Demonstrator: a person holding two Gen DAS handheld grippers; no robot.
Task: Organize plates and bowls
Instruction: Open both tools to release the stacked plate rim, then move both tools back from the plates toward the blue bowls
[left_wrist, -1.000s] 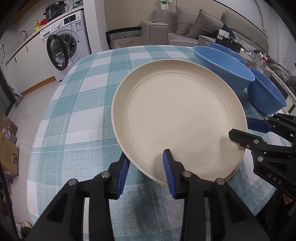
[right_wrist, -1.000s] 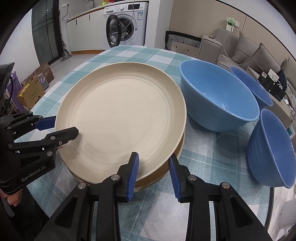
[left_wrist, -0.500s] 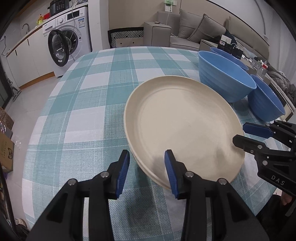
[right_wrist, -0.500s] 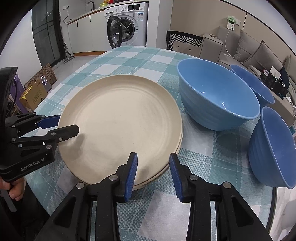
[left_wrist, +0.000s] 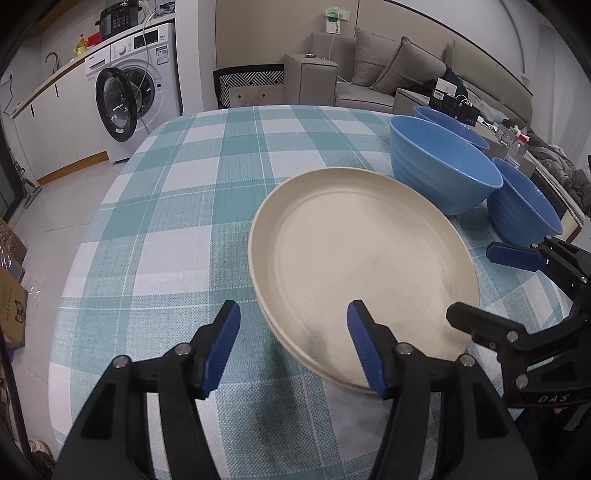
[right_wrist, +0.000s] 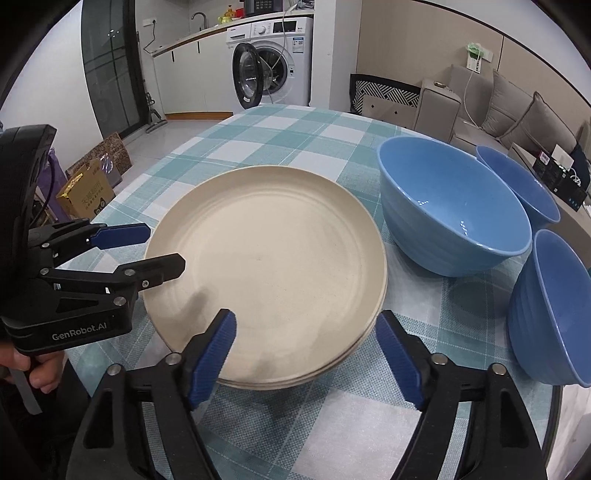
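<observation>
While both grippers hover at the near edge of the worktop (left_wrist: 207, 184), the stack of cream plates (right_wrist: 266, 273) lies flat on the checked cloth, released. The left gripper (left_wrist: 293, 345) has its jaws opening, fairly wide, its blue-padded fingers (left_wrist: 221, 345) astride the stack's near left rim without pressing it. The right gripper (right_wrist: 304, 354) is opening too, wider still, its fingers (right_wrist: 397, 356) flanking the near right rim, clear of it. Three blue bowls stand right of the plates: a large bowl (right_wrist: 450, 210) just beside the stack, a second bowl (right_wrist: 524, 184) behind it at the far right, and a third bowl (right_wrist: 554, 310) nearer, tilted on its side.
</observation>
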